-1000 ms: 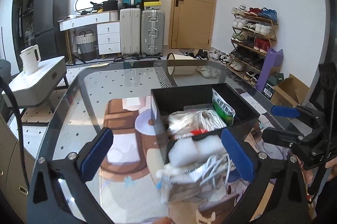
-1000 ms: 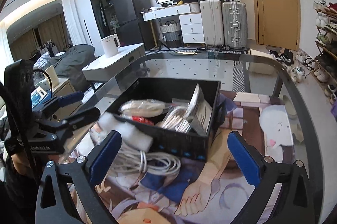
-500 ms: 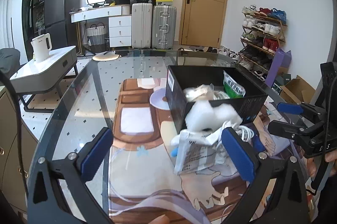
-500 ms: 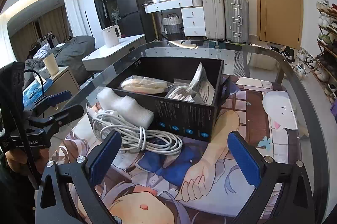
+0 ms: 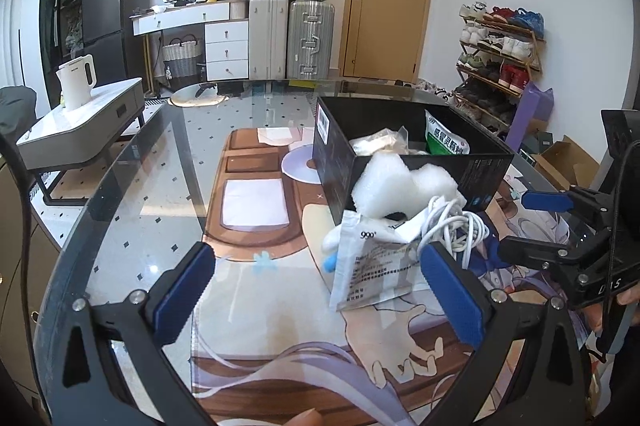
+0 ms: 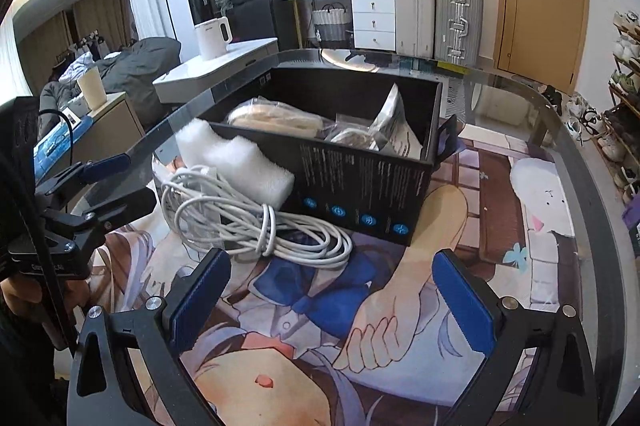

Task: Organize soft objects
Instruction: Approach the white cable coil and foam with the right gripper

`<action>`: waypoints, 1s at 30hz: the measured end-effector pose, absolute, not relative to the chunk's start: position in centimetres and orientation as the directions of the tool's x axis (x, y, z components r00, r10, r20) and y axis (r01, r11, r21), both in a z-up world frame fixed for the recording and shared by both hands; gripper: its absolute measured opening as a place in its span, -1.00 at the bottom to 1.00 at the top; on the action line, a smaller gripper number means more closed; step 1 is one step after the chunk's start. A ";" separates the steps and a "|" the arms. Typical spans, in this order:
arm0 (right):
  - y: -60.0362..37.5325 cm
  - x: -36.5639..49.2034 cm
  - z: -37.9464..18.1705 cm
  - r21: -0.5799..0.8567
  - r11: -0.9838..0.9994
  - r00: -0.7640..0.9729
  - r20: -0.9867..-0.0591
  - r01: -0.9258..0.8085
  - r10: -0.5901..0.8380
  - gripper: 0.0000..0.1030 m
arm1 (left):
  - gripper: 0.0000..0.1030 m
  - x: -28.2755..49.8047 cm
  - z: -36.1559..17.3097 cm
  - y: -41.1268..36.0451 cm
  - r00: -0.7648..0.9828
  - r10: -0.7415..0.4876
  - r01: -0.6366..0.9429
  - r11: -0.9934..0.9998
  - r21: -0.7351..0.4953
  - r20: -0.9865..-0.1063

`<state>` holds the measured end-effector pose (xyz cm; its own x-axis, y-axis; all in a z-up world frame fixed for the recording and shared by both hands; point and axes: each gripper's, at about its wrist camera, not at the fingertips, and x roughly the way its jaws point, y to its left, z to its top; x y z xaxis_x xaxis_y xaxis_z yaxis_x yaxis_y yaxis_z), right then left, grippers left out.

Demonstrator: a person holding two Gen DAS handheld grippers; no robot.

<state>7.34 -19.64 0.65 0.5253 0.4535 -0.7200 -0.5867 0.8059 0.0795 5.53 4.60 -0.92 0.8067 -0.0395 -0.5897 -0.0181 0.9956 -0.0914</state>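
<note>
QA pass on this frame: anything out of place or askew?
Yes. Three soft items sit outside the black box, piled against its near wall: white foam block, coiled white cable, and a white sachet propped on edge. Both grippers are open and empty.

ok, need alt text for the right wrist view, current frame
An open black box holding bagged items sits on a glass table over an anime-print mat, with a white foam block and a coiled white cable lying outside against its near side. The right claw is open and empty in the foreground; the left claw is at the left edge.
</note>
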 end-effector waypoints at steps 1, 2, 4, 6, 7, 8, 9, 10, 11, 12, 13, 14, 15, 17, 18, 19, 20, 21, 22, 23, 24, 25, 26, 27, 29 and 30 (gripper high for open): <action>-19.5 7.3 0.6 0.077 0.805 0.523 -0.723 -0.588 0.451 0.99 | 1.00 5.5 -1.0 4.5 0.805 -0.042 -0.015 0.996 -0.090 -0.592; -19.4 7.3 0.4 0.071 0.805 0.522 -0.727 -0.589 0.446 0.99 | 1.00 5.5 -1.1 4.5 0.804 -0.044 -0.011 0.996 -0.089 -0.593; -19.2 7.3 0.2 0.066 0.803 0.519 -0.732 -0.592 0.442 0.99 | 1.00 5.6 -1.1 4.3 0.800 -0.043 -0.008 0.997 -0.082 -0.598; -19.0 7.3 -0.1 0.064 0.801 0.514 -0.736 -0.596 0.441 0.99 | 1.00 5.5 -1.2 4.2 0.801 -0.047 -0.002 0.997 -0.080 -0.597; -18.9 7.4 -0.2 0.062 0.800 0.512 -0.739 -0.596 0.438 0.99 | 1.00 5.4 -1.3 4.2 0.801 -0.051 0.002 0.997 -0.083 -0.597; -18.8 7.3 -0.3 0.057 0.800 0.511 -0.742 -0.597 0.434 0.99 | 1.00 5.4 -1.3 4.2 0.800 -0.052 0.003 0.997 -0.083 -0.598; -18.7 7.3 -0.4 0.054 0.799 0.510 -0.744 -0.598 0.432 0.99 | 1.00 5.4 -1.3 4.3 0.797 -0.055 0.004 0.996 -0.085 -0.601; -18.6 7.2 -0.5 0.054 0.798 0.508 -0.745 -0.600 0.432 0.99 | 1.00 5.4 -1.4 4.3 0.794 -0.060 0.007 0.996 -0.089 -0.605; -18.3 7.2 -0.7 0.053 0.797 0.505 -0.748 -0.602 0.431 0.99 | 1.00 5.4 -1.4 4.3 0.793 -0.060 0.007 0.996 -0.090 -0.607; -18.1 7.2 -0.8 0.050 0.796 0.504 -0.750 -0.603 0.428 0.99 | 1.00 5.4 -1.4 4.4 0.793 -0.061 0.007 0.996 -0.091 -0.606; -17.9 7.2 -0.9 0.045 0.795 0.504 -0.752 -0.604 0.425 0.99 | 1.00 5.4 -1.3 4.3 0.795 -0.061 0.007 0.996 -0.092 -0.603; -17.7 7.2 -1.2 0.036 0.793 0.502 -0.756 -0.609 0.420 0.99 | 1.00 5.4 -1.3 4.3 0.797 -0.061 0.006 0.996 -0.092 -0.602; -17.5 7.3 -1.3 0.031 0.789 0.497 -0.761 -0.613 0.416 0.99 | 1.00 5.5 -1.3 4.3 0.797 -0.061 0.008 0.996 -0.090 -0.601; -16.9 7.4 -1.6 0.017 0.780 0.486 -0.774 -0.626 0.407 0.99 | 1.00 5.6 -1.4 4.2 0.795 -0.057 0.006 0.996 -0.087 -0.603; -16.7 7.4 -1.6 0.012 0.776 0.483 -0.776 -0.631 0.405 0.99 | 1.00 5.5 -1.4 4.3 0.796 -0.058 0.007 0.996 -0.086 -0.603; -16.4 7.4 -1.6 0.005 0.773 0.485 -0.776 -0.634 0.403 0.99 | 1.00 5.5 -1.4 4.3 0.796 -0.061 0.010 0.996 -0.089 -0.603; -16.2 7.5 -1.6 0.001 0.771 0.486 -0.776 -0.637 0.402 0.99 | 1.00 5.5 -1.5 4.4 0.795 -0.063 0.011 0.996 -0.091 -0.603; -15.9 7.6 -1.5 -0.002 0.770 0.486 -0.777 -0.638 0.400 0.99 | 1.00 5.5 -1.5 4.5 0.795 -0.064 0.011 0.996 -0.092 -0.603; -15.7 7.7 -1.5 -0.009 0.771 0.491 -0.776 -0.636 0.396 0.99 | 1.00 5.6 -1.6 4.5 0.794 -0.067 0.012 0.995 -0.094 -0.604; -15.4 7.7 -1.4 -0.017 0.770 0.494 -0.776 -0.638 0.392 0.99 | 1.00 5.7 -1.6 4.5 0.792 -0.070 0.014 0.995 -0.097 -0.607; -15.2 7.7 -1.3 -0.023 0.768 0.496 -0.776 -0.640 0.390 0.99 | 1.00 5.6 -1.6 4.5 0.791 -0.071 0.014 0.995 -0.097 -0.608; -15.2 7.7 -1.2 -0.030 0.764 0.498 -0.775 -0.645 0.390 0.99 | 1.00 5.7 -1.7 4.5 0.789 -0.072 0.015 0.995 -0.098 -0.610; -14.9 7.7 -1.1 -0.044 0.758 0.502 -0.773 -0.651 0.387 0.99 | 1.00 5.7 -1.7 4.6 0.789 -0.073 0.016 0.995 -0.099 -0.611; -14.6 7.6 -1.1 -0.054 0.753 0.505 -0.773 -0.656 0.385 0.99 | 1.00 5.7 -1.7 4.6 0.789 -0.075 0.017 0.995 -0.100 -0.610; -13.9 7.5 -1.0 -0.075 0.739 0.506 -0.774 -0.670 0.381 0.99 | 1.00 5.6 -1.7 4.6 0.790 -0.077 0.018 0.995 -0.103 -0.608; -13.6 7.6 -1.0 -0.082 0.732 0.505 -0.775 -0.677 0.380 0.99 | 1.00 5.5 -1.7 4.7 0.790 -0.078 0.017 0.994 -0.104 -0.608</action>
<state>7.55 -13.58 -1.02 0.5053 0.3799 -0.7748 -0.6766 0.7317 -0.0825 5.54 4.67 -1.73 0.7899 -0.0776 -0.6084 0.0173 0.9944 -0.1043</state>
